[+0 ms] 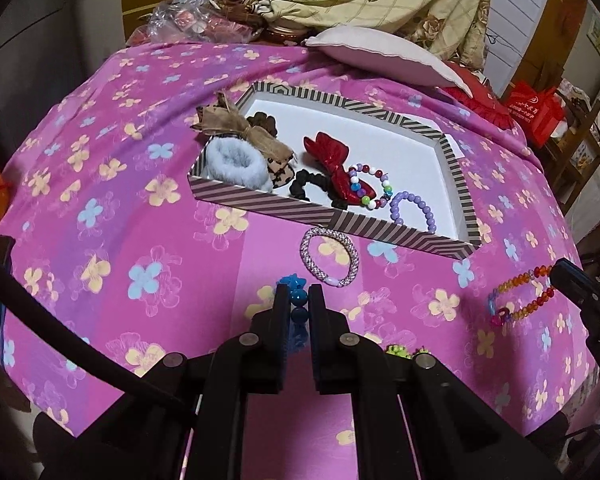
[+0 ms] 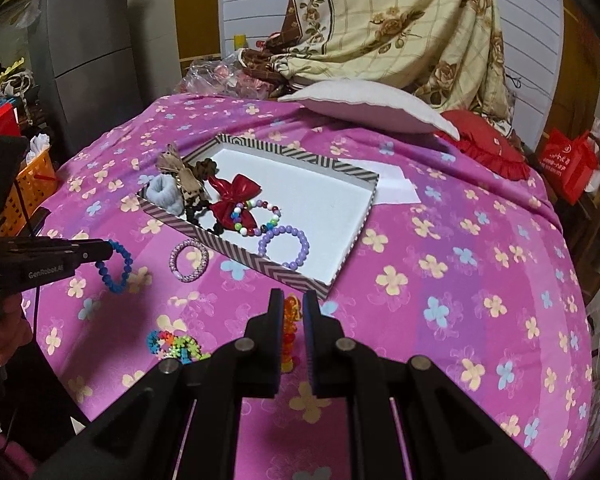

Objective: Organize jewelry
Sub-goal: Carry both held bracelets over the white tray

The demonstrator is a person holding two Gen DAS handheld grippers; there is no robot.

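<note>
A striped box lid (image 1: 328, 222) (image 2: 256, 258) lies on the pink flowered bedspread and holds hair ties, a red bow (image 1: 332, 160) (image 2: 236, 200), a multicoloured bead bracelet (image 1: 370, 186) (image 2: 256, 218) and a lilac bead bracelet (image 1: 412, 210) (image 2: 284, 246). My left gripper (image 1: 299, 300) (image 2: 108, 250) is shut on a blue bead bracelet (image 1: 299, 308) (image 2: 116, 268), which hangs above the bedspread. My right gripper (image 2: 292, 304) (image 1: 556, 276) is shut on an orange bead bracelet (image 2: 290, 328) (image 1: 520, 296), lifted too. A pink beaded bracelet (image 1: 330, 256) (image 2: 188, 260) lies just in front of the lid.
A rainbow-coloured bracelet (image 2: 178, 344) lies on the bedspread near my right gripper. A pale cushion (image 2: 364, 108), a red cushion (image 2: 484, 148) and a floral quilt (image 2: 400, 28) lie behind the lid. An orange basket (image 2: 28, 192) stands at the left, a red bag (image 2: 572, 164) at the right.
</note>
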